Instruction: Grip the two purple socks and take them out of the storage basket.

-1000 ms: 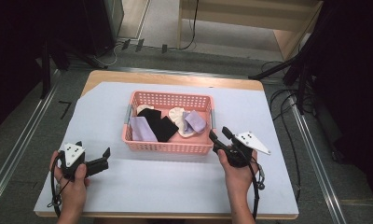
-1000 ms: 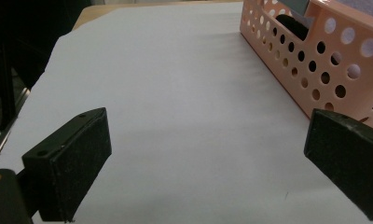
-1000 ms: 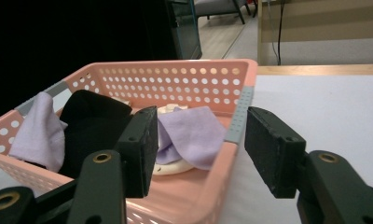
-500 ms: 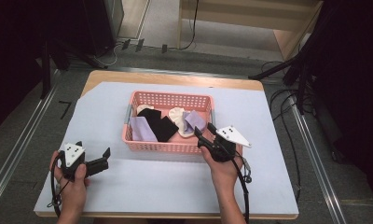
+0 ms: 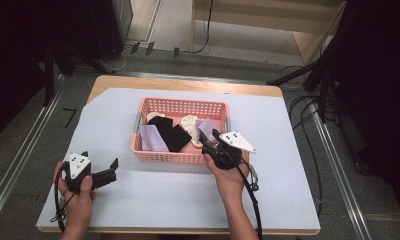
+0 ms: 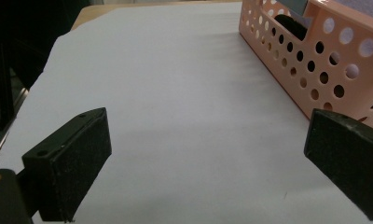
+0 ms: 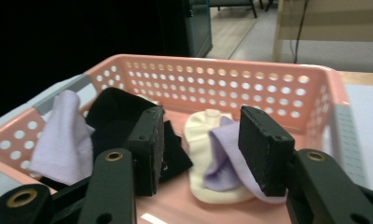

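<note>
Inside one basket [image 5: 180, 155]: five socks [image 5: 171, 136].

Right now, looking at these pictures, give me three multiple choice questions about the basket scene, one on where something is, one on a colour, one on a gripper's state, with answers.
1. Where does the right gripper sit?
A. At the near right rim of the basket
B. Off the far edge of the table
C. Beside the left gripper

2. What colour is the sock lying on the cream sock between the right gripper's jaws?
A. Red
B. Lilac
C. Green

3. How does the left gripper stand?
A. Shut on a sock
B. Shut on the basket
C. Open over the white sheet

Answers: 1 A, the high view shows it over the basket's near right corner. 2 B, the right gripper view shows the lilac sock draped over the cream one. 3 C, its jaws stand wide apart with nothing between them.
</note>
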`<state>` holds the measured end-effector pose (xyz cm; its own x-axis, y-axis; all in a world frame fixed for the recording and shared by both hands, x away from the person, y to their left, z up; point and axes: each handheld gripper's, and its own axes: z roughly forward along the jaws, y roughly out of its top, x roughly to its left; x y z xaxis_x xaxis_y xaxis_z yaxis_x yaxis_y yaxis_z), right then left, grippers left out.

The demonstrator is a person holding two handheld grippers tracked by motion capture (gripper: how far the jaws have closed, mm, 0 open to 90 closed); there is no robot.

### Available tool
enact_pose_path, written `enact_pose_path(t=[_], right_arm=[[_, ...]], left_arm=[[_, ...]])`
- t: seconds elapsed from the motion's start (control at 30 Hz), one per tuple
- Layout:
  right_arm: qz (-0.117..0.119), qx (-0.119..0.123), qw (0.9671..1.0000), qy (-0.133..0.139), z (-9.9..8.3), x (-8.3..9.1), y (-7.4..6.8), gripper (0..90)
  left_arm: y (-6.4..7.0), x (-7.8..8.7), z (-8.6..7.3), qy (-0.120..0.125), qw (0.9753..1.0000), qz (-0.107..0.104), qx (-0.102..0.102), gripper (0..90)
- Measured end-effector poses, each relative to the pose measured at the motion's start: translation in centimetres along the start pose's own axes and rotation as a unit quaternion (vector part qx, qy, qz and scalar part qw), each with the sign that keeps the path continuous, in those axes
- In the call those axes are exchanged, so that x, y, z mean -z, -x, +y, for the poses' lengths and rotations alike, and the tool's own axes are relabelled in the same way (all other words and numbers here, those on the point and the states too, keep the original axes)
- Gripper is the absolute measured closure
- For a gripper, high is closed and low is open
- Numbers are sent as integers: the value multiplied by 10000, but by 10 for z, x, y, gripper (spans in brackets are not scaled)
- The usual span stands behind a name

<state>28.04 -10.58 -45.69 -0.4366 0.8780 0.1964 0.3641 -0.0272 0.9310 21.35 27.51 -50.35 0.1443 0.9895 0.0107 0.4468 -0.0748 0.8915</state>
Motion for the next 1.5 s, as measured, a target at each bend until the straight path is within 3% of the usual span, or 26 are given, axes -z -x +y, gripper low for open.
enact_pose_path(t=[0.57, 1.03, 1.23, 1.27, 1.5], right_arm=[[504, 127, 9984, -207, -2, -32, -44, 510], [906, 94, 9942, -565, -4, -58, -79, 510], [937, 96, 9932, -685, -4, -66, -88, 530], [1010, 5, 9924, -699, -4, -68, -91, 548], [915, -134, 9918, -881, 0, -77, -98, 560]], left_arm=[[0, 0, 0, 27, 10000, -11, -7, 13], [0, 0, 0, 34, 10000, -40, -22, 13], [0, 0, 0, 14, 10000, -44, -26, 13], [0, 0, 0, 17, 10000, -58, -22, 13], [0, 0, 0, 13, 10000, -70, -23, 13]])
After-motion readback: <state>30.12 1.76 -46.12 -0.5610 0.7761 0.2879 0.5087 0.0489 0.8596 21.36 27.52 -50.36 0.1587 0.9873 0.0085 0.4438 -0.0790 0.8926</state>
